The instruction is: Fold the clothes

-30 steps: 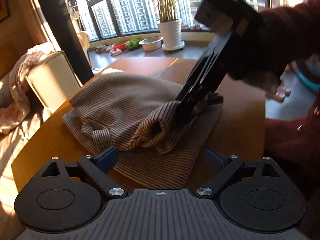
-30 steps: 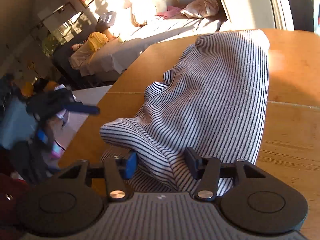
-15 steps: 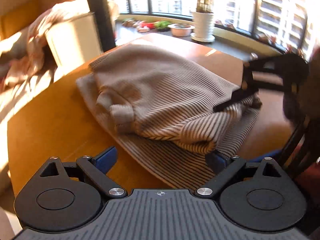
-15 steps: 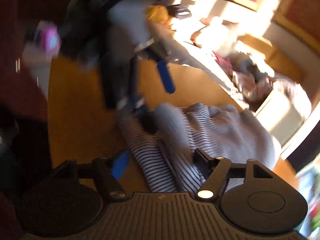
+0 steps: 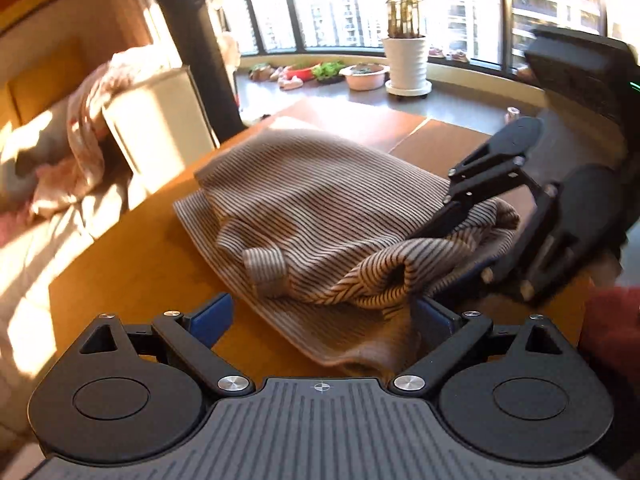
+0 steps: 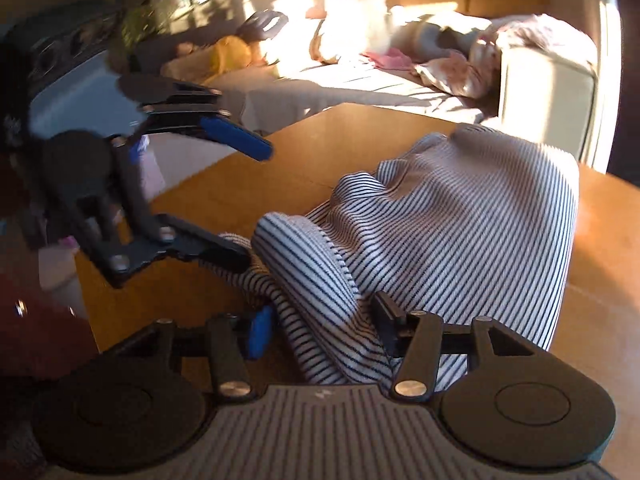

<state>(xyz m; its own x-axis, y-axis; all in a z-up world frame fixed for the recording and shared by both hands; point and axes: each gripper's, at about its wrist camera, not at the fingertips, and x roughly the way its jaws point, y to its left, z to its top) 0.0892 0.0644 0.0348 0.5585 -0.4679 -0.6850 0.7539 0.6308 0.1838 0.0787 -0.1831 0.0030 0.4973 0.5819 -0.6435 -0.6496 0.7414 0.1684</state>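
A striped sweater [image 5: 320, 196] lies bunched on the wooden table [image 5: 132, 272], one sleeve rolled across its near side. My left gripper [image 5: 322, 320] is open wide, and the near hem lies loose between its fingers. In the right wrist view the left gripper [image 6: 252, 204] comes in from the left, its lower finger touching the cloth's edge. My right gripper [image 6: 322, 326] has its jaws closing on a thick fold of the sweater [image 6: 460, 232], and the cloth fills the gap between the pads. In the left wrist view the right gripper [image 5: 440, 256] straddles the sleeve's end.
A sofa [image 6: 360, 80] with crumpled blankets and a pale armrest [image 5: 160, 120] lies past the table's far side. A potted plant [image 5: 406, 60] and bowls stand by the windows. A person's red sleeve [image 5: 612, 320] is at the right.
The right gripper, steep over the sleeve a second ago, swung away and now lies lower at the sleeve's end, around a fold. The left gripper's view has shifted; it stays open.
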